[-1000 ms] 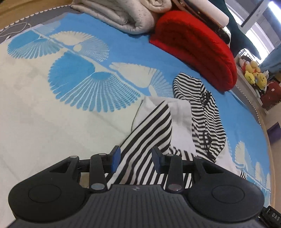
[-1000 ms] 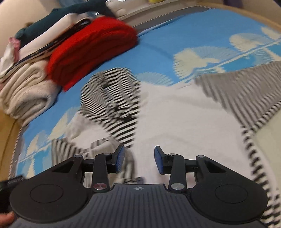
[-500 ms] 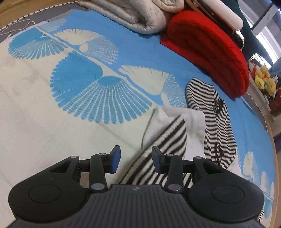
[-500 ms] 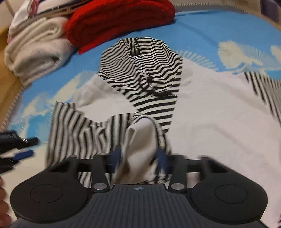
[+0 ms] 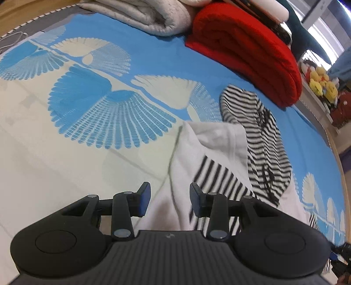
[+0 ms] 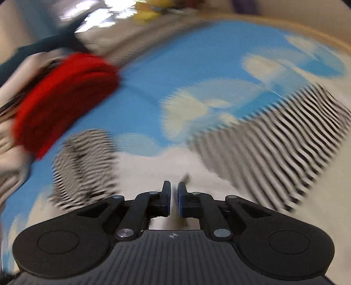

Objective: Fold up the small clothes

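On the blue fan-print bedspread (image 5: 92, 136) my left gripper (image 5: 170, 198) gapes empty over the barely folded hoodie (image 5: 219, 153); my right gripper (image 6: 174, 198) looks nearly closed, contents unclear.

Garment (image 5: 221, 151): white body, black-and-white striped hood and sleeve. Bedcover (image 5: 109, 109): blue and cream fan motifs. Folded blanket (image 5: 248, 50): solid red. Folded quilt (image 5: 153, 17): off-white. Left gripper (image 5: 170, 199): black, blue pads

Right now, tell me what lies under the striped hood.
The striped hood lies partly on the blue patterned bedspread and partly on the garment's white body. Anything under that is covered.
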{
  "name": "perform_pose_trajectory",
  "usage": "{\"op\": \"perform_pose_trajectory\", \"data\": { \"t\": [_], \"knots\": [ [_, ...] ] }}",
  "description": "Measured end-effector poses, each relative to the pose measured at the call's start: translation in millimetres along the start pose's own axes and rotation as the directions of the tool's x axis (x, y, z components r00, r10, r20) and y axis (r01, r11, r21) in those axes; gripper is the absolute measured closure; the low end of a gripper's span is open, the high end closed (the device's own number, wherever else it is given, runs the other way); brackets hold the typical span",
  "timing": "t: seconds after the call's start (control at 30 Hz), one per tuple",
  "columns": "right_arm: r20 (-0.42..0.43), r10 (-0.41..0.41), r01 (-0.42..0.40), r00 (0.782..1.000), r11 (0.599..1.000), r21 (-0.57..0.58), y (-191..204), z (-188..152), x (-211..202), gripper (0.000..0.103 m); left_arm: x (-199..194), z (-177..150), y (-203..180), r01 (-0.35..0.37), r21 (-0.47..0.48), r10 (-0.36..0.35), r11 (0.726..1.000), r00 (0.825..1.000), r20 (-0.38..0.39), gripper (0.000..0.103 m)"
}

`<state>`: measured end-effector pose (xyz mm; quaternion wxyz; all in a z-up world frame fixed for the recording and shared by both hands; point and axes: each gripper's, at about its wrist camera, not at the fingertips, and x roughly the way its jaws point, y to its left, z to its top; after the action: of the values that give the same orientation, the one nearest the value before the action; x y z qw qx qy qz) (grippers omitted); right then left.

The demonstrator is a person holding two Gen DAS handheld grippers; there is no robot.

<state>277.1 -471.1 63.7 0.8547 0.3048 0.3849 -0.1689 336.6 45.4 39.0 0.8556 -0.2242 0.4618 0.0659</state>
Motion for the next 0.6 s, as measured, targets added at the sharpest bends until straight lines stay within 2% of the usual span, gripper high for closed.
{"op": "perform_pose_trajectory", "data": {
  "t": [0.1,0.13,0.23,0.37,0.47,0.6],
  "knots": [
    [-0.013,0.01,-0.009,1.0,0.999,0.051,-12,0,-2,0.058,5,-6,-9,0.028,0.04,-0.027,0.999,0.999,-0.035,0.061],
    [-0.032,0.02,-0.018,0.999,0.998,0.052,-12,-2,-1,0.056,7,-8,-12,0.039,0.052,-0.036,0.998,0.998,-0.048,0.061],
    [-0.136,0.032,-0.021,0.99,0.997,0.081,-13,-13,12,0.053,15,-17,-22,0.079,0.104,-0.069,0.991,0.993,-0.098,0.061],
    [-0.261,-0.038,0.081,0.965,0.984,0.156,-27,-30,29,0.053,24,-28,-29,0.134,0.118,-0.113,0.984,0.98,-0.166,0.061],
    [-0.293,-0.063,0.124,0.954,0.973,0.195,-33,-38,34,0.053,31,-34,-32,0.155,0.115,-0.129,0.981,0.969,-0.21,0.061],
    [-0.29,-0.084,0.142,0.953,0.972,0.186,-33,-41,37,0.054,39,-45,-34,0.122,0.144,-0.084,0.982,0.967,-0.242,0.061]
  ]
}}
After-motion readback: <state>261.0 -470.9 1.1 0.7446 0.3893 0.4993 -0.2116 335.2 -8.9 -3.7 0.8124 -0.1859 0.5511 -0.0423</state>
